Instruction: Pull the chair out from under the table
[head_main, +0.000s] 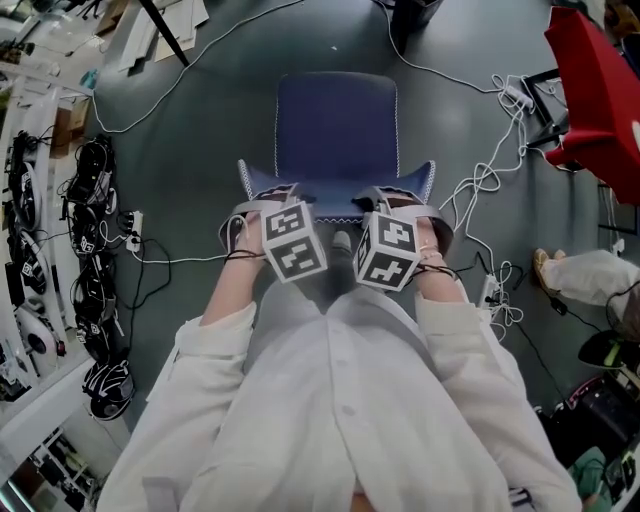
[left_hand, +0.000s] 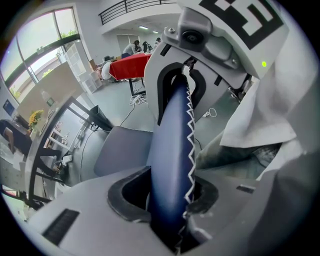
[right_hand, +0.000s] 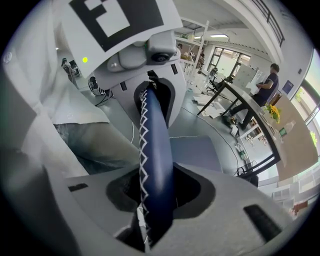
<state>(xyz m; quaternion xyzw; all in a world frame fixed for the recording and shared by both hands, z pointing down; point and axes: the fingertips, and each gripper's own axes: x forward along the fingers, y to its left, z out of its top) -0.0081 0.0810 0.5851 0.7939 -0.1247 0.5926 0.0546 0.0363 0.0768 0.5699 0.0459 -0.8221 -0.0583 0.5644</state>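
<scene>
Head view looks down past a white long-sleeved shirt (head_main: 340, 400) to two hands, each holding a grey tool topped with a black-and-white marker cube. The left tongs (head_main: 270, 198) and the right tongs (head_main: 398, 200) point steeply down, side by side. Both are set on the top edge of the backrest (head_main: 330, 205) of a dark blue padded chair (head_main: 337, 125) with white zigzag stitching along its seam.

Left gripper view shows the left jaws partly closed and pressed on that padded edge. The edge fills the gap between them and runs on to the right tongs, clamped further along it. Right gripper view shows the same from the other end: the right jaws are partly closed and gripping the blue padding, with the stitched seam on the side toward the person's grey trousers (right_hand: 95, 140).

Just beyond both tongs the chair's square seat stands on the grey floor (head_main: 200, 150). White cables (head_main: 480, 190) loop over the floor near the right tongs, on their outer side. Black coiled gear (head_main: 95, 170) lies well out past the left tongs.

Farther off, well beyond the seat, right gripper view shows a black-legged desk (right_hand: 235, 97) carrying papers, with a person (right_hand: 270, 75) standing at its far end. A red-draped desk (head_main: 590, 90) stands far out to the right tongs' side.
</scene>
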